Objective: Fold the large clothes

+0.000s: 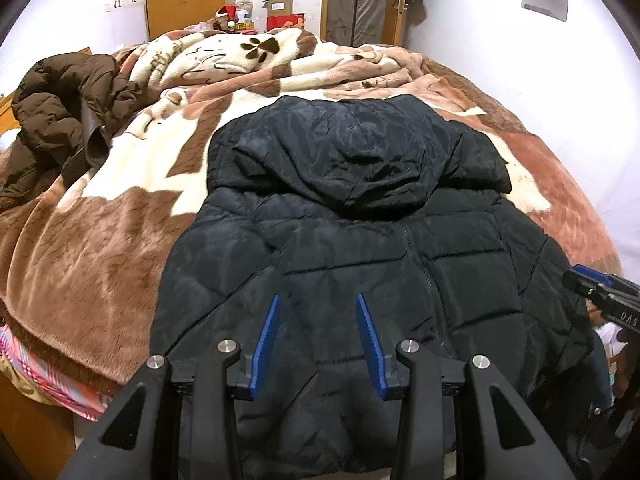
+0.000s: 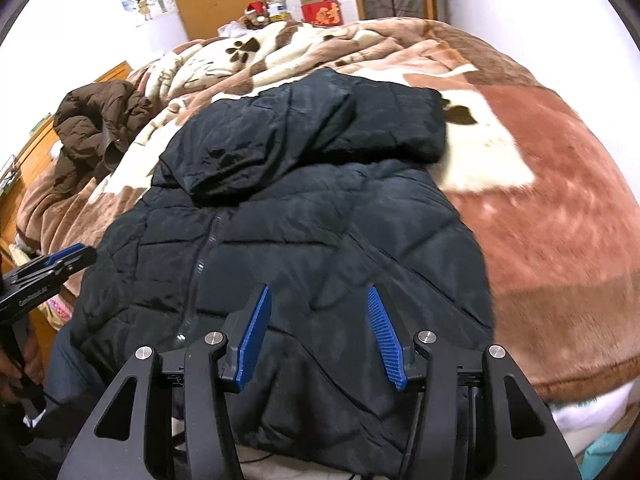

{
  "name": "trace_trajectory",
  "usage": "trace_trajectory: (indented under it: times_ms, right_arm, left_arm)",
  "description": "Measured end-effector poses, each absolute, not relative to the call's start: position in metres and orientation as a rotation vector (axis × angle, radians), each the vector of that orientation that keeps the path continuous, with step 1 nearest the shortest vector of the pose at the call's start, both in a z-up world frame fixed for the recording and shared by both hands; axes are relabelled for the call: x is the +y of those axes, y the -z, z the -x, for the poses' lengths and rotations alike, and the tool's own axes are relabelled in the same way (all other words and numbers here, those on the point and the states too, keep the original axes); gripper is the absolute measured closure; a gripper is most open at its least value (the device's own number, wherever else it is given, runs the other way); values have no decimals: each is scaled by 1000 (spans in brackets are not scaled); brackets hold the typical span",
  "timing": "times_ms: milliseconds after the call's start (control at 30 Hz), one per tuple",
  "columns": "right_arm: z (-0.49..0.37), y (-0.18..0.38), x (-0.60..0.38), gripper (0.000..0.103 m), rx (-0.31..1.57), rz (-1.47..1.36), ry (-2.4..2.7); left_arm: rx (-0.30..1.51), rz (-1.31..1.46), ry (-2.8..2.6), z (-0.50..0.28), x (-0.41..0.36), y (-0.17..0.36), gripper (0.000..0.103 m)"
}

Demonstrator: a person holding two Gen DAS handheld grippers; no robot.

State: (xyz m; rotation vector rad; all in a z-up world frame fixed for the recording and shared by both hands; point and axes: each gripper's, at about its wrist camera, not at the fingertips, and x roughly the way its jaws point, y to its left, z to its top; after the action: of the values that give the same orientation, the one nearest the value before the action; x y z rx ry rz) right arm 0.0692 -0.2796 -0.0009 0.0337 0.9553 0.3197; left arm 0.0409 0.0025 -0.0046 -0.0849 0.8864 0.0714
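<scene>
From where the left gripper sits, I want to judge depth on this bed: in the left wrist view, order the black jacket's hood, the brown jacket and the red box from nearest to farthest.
1. Black jacket's hood: straight ahead of the left gripper, folded down on the black jacket.
2. Brown jacket: heaped at the bed's left edge.
3. Red box: beyond the bed, by the far wall.
</scene>
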Motion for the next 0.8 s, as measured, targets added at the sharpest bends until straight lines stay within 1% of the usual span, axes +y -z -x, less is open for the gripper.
trace_trajectory:
  times_ms: [133,333,500,700,800]
  right_arm:
    - [-65,7,-294,52,963,-44,-284]
    - [-68,16,-316,52,981,-68,-228]
    - [-74,23,-335,51,991,-98,-180]
    - [-82,39,-347,50,1034,-129,-164]
    - [-81,41,-347,50,1035,-118,-165]
  left_arm:
    - [896,86,-95,-33,10,11,58]
    - [904,74,-150,-30,29,21,50]
    - [906,96,-222,-33,62,32,44]
    - [968,138,-282,-35,97,60,41]
    - [988,171,-278,-35,104,73,37]
